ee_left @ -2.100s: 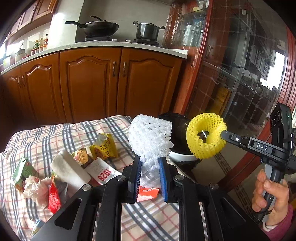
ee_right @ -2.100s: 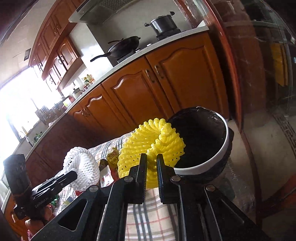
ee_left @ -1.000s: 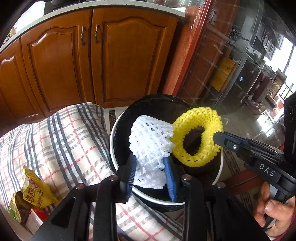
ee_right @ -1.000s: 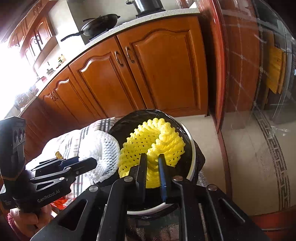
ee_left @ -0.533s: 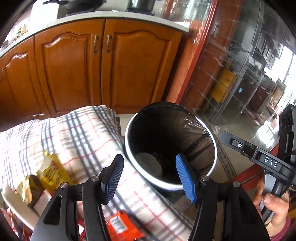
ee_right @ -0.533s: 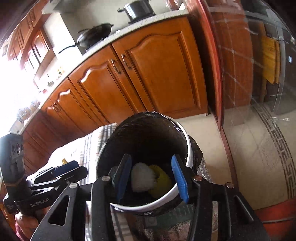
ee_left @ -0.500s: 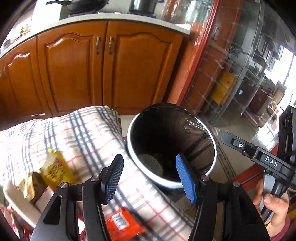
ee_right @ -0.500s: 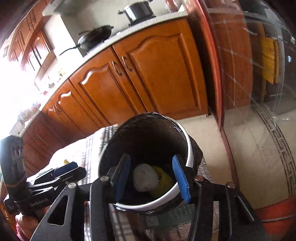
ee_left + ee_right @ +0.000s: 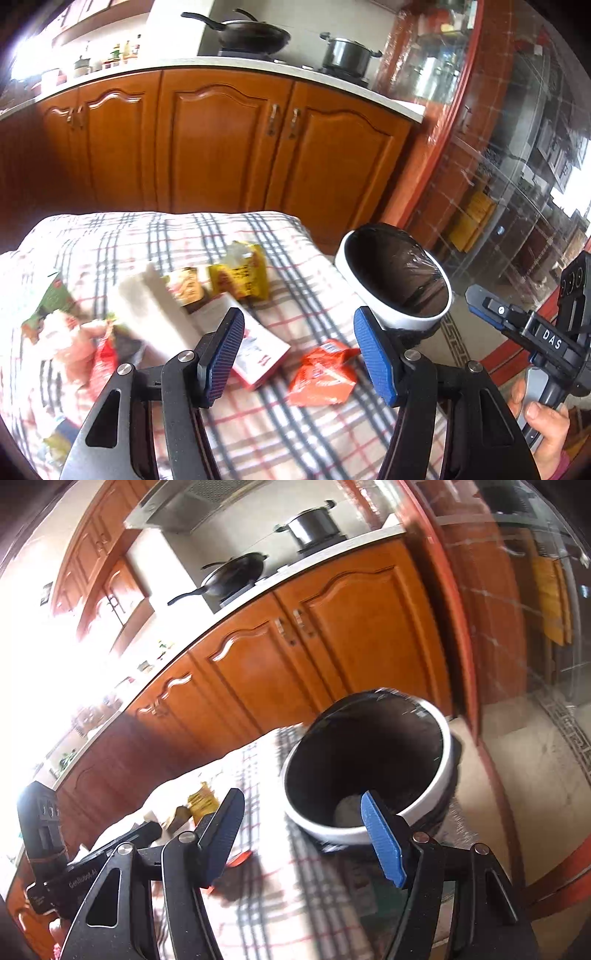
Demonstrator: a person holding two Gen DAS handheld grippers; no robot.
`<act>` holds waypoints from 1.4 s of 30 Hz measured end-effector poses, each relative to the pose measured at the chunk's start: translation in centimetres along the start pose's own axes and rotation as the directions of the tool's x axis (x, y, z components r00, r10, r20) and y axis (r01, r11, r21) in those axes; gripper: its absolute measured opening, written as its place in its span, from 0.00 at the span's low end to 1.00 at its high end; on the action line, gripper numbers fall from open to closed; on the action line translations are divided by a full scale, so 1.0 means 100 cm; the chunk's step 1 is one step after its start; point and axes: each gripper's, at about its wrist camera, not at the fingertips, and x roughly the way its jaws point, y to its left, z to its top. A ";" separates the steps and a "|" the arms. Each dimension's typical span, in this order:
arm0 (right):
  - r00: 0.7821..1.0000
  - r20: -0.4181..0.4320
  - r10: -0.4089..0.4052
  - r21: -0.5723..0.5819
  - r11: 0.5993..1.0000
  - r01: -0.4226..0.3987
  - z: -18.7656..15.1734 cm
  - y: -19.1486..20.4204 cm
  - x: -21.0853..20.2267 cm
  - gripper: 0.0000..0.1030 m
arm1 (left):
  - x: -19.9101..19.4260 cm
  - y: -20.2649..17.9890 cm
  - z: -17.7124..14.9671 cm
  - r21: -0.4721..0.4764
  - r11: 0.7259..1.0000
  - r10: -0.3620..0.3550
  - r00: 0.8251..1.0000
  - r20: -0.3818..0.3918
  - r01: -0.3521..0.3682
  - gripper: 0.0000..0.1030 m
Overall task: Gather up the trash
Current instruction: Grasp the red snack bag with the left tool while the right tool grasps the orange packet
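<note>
The left edge of the checked tablecloth [image 9: 280, 435] was motion-blurred in the left wrist view, so the green and red wrappers [image 9: 55, 314] there could not be told apart. In the right wrist view glare washed out the far left, and the wrappers showed only as small smears.

The white-rimmed trash bin [image 9: 400, 317], lined with a black bag, stood just past the right end of the bench. From the left its inside looked only dark; from the right a pale lump [image 9: 347, 810] lay at its bottom, half hidden by a blue pad.

On the cloth lay an orange wrapper [image 9: 323, 373], a white and red carton [image 9: 255, 347], a yellow packet [image 9: 242, 275], a small brown packet [image 9: 186, 286] and a blurred white box [image 9: 155, 310], all loose on the bench.

The left hand-held gripper [image 9: 299, 356] hung over the orange wrapper, jaws opening, nothing between them. The right hand-held gripper [image 9: 301, 838] pointed at the bin, jaws likewise opening and empty.

Behind stood orange wooden cabinets [image 9: 221, 147], a wok [image 9: 251, 35] and a pot [image 9: 345, 55] on the stove.
</note>
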 end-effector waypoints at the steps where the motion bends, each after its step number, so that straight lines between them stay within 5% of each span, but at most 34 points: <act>1: 1.000 -0.005 0.004 -0.012 1.000 -0.004 -0.003 0.006 0.000 0.66 | -0.006 0.003 -0.003 -0.007 1.000 0.005 1.000 0.005 -0.005 0.60; 16: 0.990 -0.117 0.081 -0.067 0.994 -0.089 -0.044 0.063 0.018 0.66 | -0.085 0.059 -0.036 -0.064 0.991 0.118 0.993 -0.005 -0.119 0.62; 36: 0.972 -0.228 0.057 -0.070 0.995 -0.075 -0.072 0.083 0.061 0.66 | -0.048 0.071 -0.023 -0.035 0.987 0.152 0.983 -0.101 -0.157 0.61; 39: 0.967 -0.250 0.047 -0.071 0.995 -0.067 -0.073 0.084 0.071 0.63 | -0.040 0.075 -0.022 -0.038 0.987 0.149 0.983 -0.112 -0.154 0.56; 40: 0.966 -0.254 0.044 -0.075 0.995 -0.064 -0.074 0.084 0.074 0.62 | -0.037 0.076 -0.022 -0.039 0.988 0.145 0.982 -0.119 -0.150 0.46; 42: 0.965 -0.261 0.036 -0.078 0.995 -0.058 -0.076 0.084 0.081 0.41 | -0.033 0.079 -0.022 -0.044 0.989 0.136 0.983 -0.124 -0.142 0.44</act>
